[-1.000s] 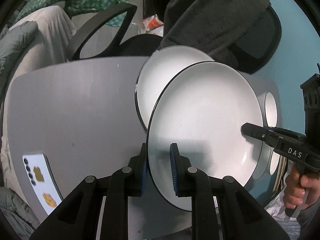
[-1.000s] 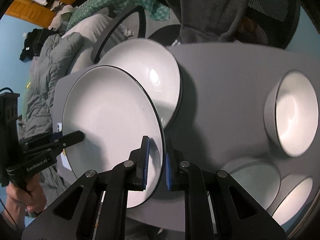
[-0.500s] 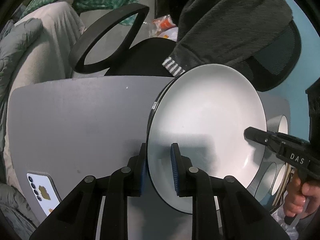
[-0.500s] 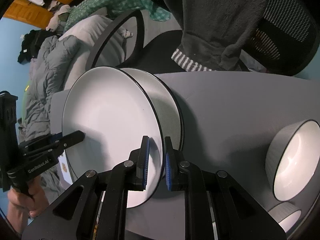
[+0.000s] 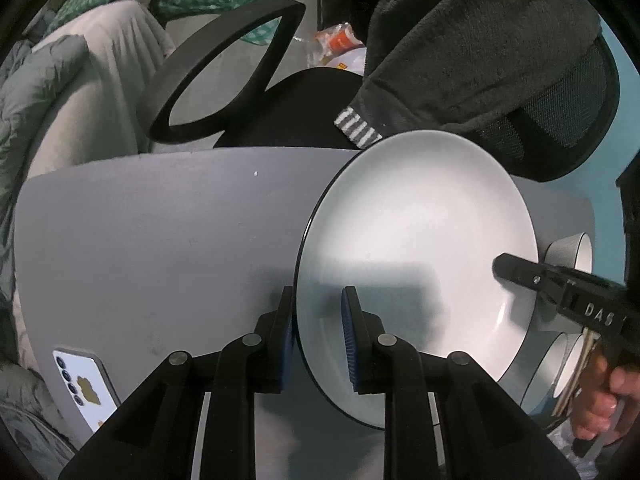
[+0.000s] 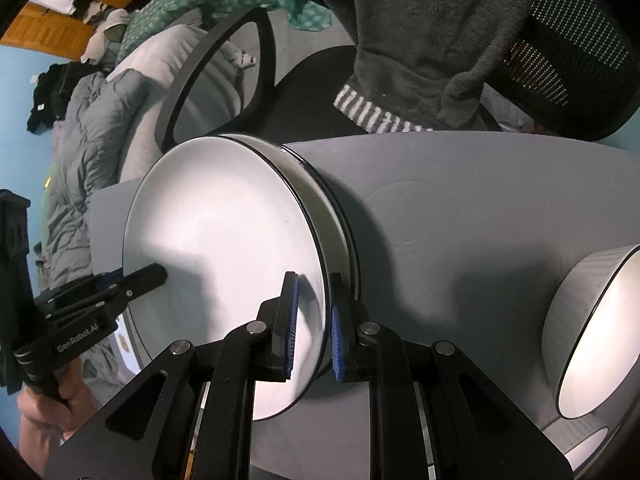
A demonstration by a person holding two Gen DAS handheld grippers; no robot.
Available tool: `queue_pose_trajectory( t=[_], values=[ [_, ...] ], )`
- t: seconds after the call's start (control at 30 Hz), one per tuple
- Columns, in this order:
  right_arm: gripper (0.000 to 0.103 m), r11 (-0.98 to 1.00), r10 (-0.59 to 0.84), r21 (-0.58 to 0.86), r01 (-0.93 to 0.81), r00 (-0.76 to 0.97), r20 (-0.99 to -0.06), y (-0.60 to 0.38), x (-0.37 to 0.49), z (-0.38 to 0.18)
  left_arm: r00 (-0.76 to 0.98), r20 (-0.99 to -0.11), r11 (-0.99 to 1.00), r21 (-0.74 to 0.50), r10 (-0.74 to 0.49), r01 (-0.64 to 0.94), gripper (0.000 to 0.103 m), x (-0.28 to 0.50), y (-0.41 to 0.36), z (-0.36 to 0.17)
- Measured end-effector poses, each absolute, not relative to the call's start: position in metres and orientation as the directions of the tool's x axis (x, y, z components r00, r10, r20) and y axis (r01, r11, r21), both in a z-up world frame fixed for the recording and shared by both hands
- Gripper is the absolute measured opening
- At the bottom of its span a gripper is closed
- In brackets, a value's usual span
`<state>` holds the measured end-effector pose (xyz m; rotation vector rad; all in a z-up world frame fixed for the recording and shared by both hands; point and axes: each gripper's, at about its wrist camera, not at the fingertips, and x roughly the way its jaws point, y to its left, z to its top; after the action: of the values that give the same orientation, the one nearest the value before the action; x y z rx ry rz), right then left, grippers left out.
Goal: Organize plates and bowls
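A: Where's the top plate [image 5: 420, 248] sitting?

B: Right over a second plate [image 6: 320, 196], whose black-rimmed edge peeks out from under it on the far side in the right wrist view. I cannot tell whether the two touch. The top plate faces up, white hollow to the cameras, tilted a little; being round, it has no long axis to speak of.

A: And who has hold of it?

B: Both tools. The left tool [image 5: 318, 336] pinches its near rim, one blue pad [image 5: 349, 344] on the white face and the other under the edge. The right tool [image 6: 312, 320] pinches the opposite rim the same way, pads pressed on either side.

A: What's around the plate?

B: It lies on the grey tabletop [image 5: 160, 232]. On the right tool's side of the plate stands a grey bowl [image 6: 592, 328] with a white inside, apart from it. On the other side a phone [image 5: 86, 388] lies at the tabletop's edge. Beyond the plate, a black chair [image 5: 224, 68] with a dark garment [image 5: 472, 48] draped over its back
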<state>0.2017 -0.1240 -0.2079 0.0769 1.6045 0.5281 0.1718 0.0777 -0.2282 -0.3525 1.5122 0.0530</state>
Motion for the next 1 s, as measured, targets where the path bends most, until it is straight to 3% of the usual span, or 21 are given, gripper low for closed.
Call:
queue_pose_trajectory(
  t=[0.37,0.57,0.7,0.9,1.0],
  values=[
    [0.017,0.898,0.34,0.364,-0.248,-0.134,-0.931,-0.122,0.207,-0.204,0.077,-0.978,0.945,-0.207,-0.193,-0.254,0.021,0.169,0.082,-0.228],
    [0.018,0.905,0.332,0.358,-0.231,-0.145,-0.932,-0.125,0.21,-0.199,0.099,-0.978,0.944,-0.203,-0.183,-0.261,0.026,0.168,0.082,-0.222],
    [0.037,0.922,0.287,0.301,-0.244,-0.093,-0.953,-0.125,0.21,-0.185,0.121,-0.975,0.944,-0.213,-0.187,-0.251,0.03,0.165,0.077,-0.214],
    [0.037,0.927,0.232,0.23,-0.296,-0.027,-0.972,-0.123,0.207,-0.166,0.167,-0.971,0.948,-0.211,-0.174,-0.237,0.035,0.156,0.071,-0.193],
    [0.048,0.928,0.203,0.187,-0.322,0.015,-0.979,-0.121,0.202,-0.154,0.212,-0.96,0.945,-0.231,-0.183,-0.233,0.038,0.147,0.067,-0.175]
  ],
)
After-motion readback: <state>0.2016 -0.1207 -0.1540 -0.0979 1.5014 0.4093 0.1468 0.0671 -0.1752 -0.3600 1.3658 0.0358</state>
